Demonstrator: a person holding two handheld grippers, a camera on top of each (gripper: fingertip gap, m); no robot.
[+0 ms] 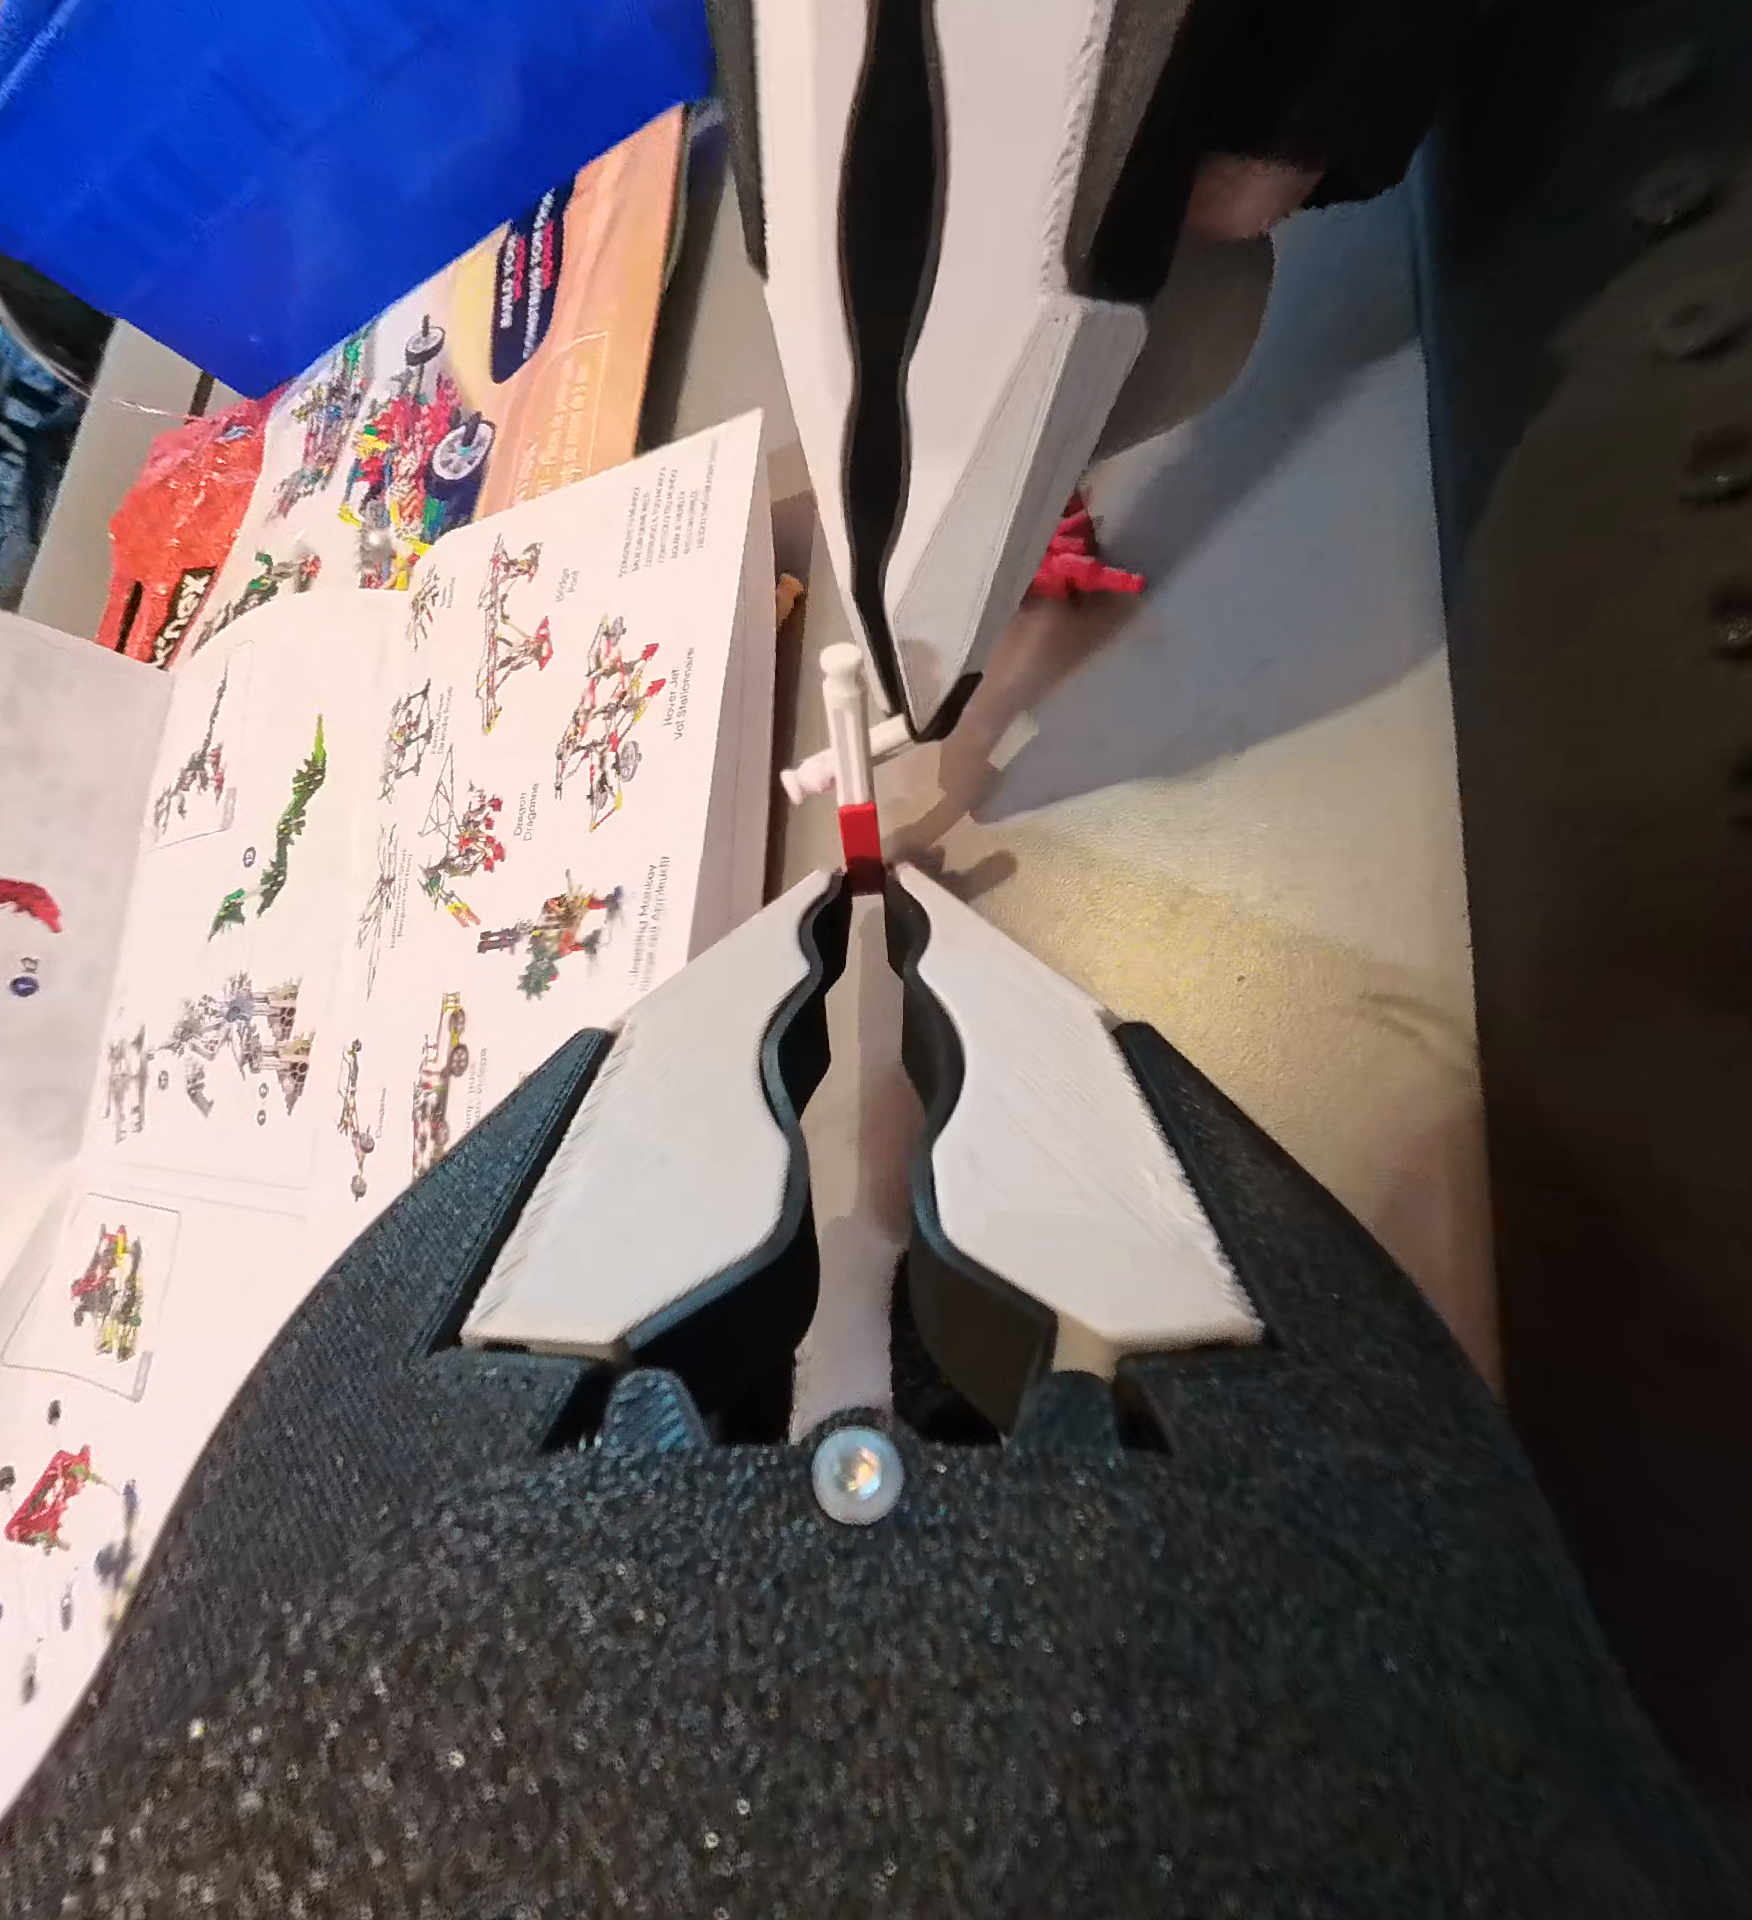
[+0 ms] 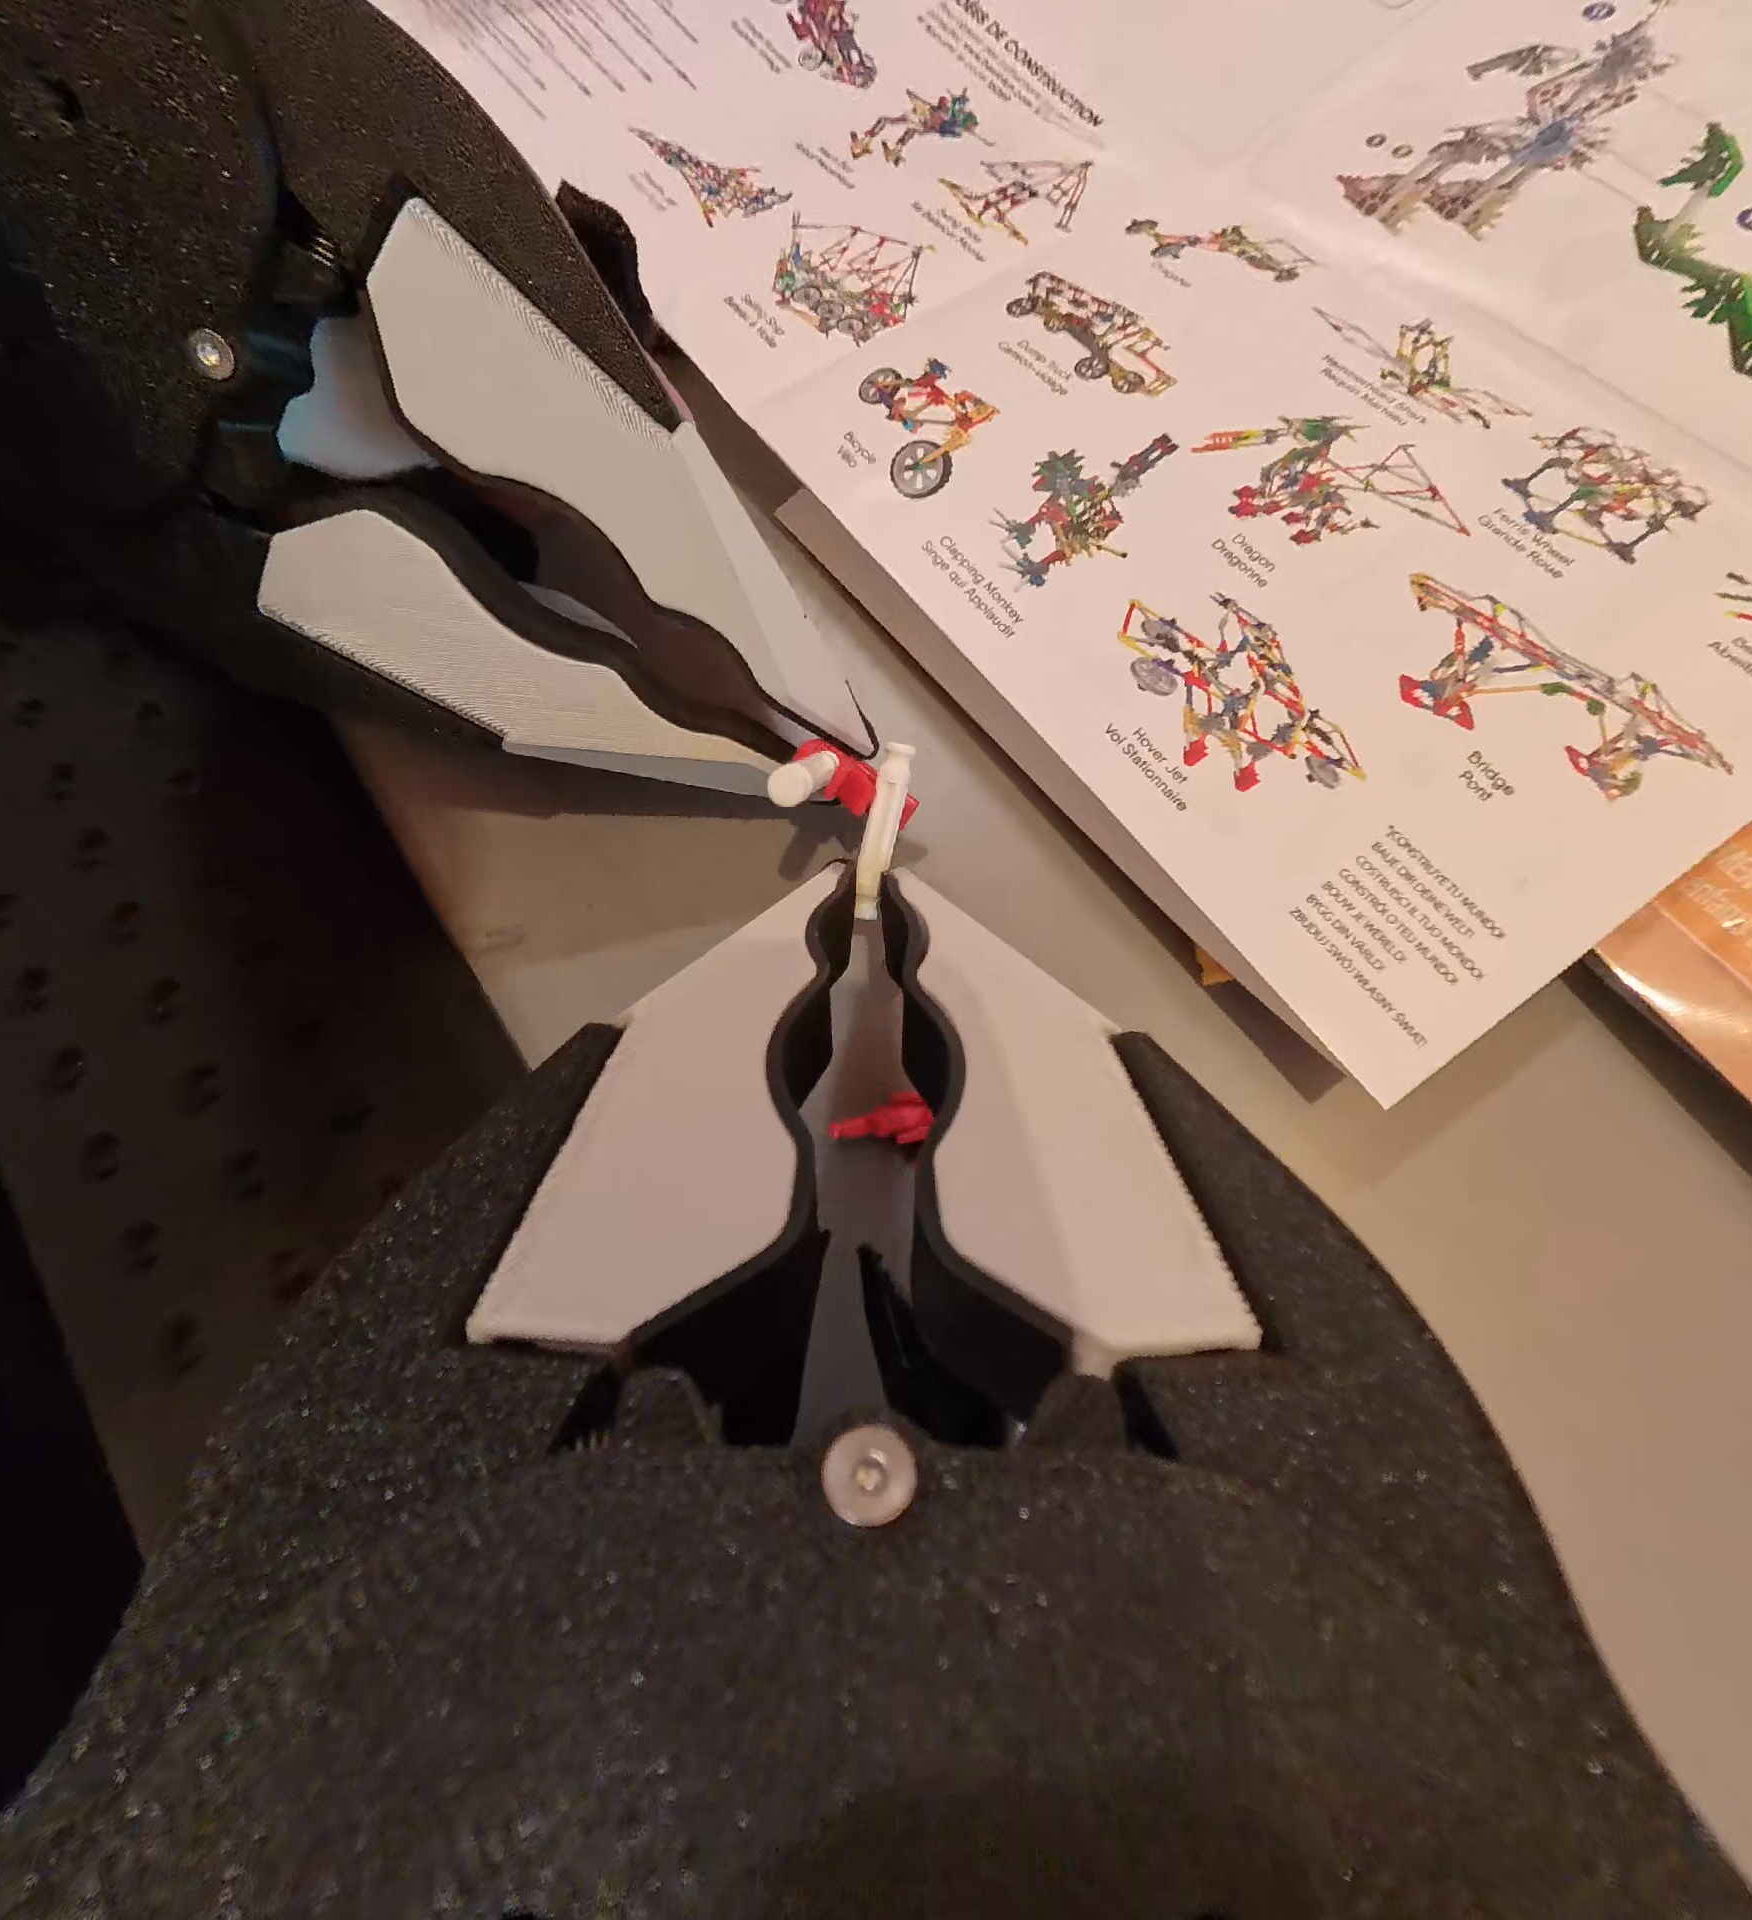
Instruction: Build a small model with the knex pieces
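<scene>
Partly hidden and cropped

A loose red connector (image 2: 880, 1124) shows only between the fingers; the blue bin (image 1: 280, 156) is cut off.

Left gripper (image 1: 864, 883), right gripper (image 2: 864, 878): identical build. Black grainy textured bodies, pale grey ribbed fingers (image 1: 706, 1101), wavy black inner pads, one silver screw (image 1: 856, 1475) centred.

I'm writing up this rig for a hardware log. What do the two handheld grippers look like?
Both match: the left gripper and right gripper have speckled black textured bodies, a silver screw at centre, and two ridged pale grey wedge fingers lined with wavy black pads. No cables or sleeves show.
</scene>
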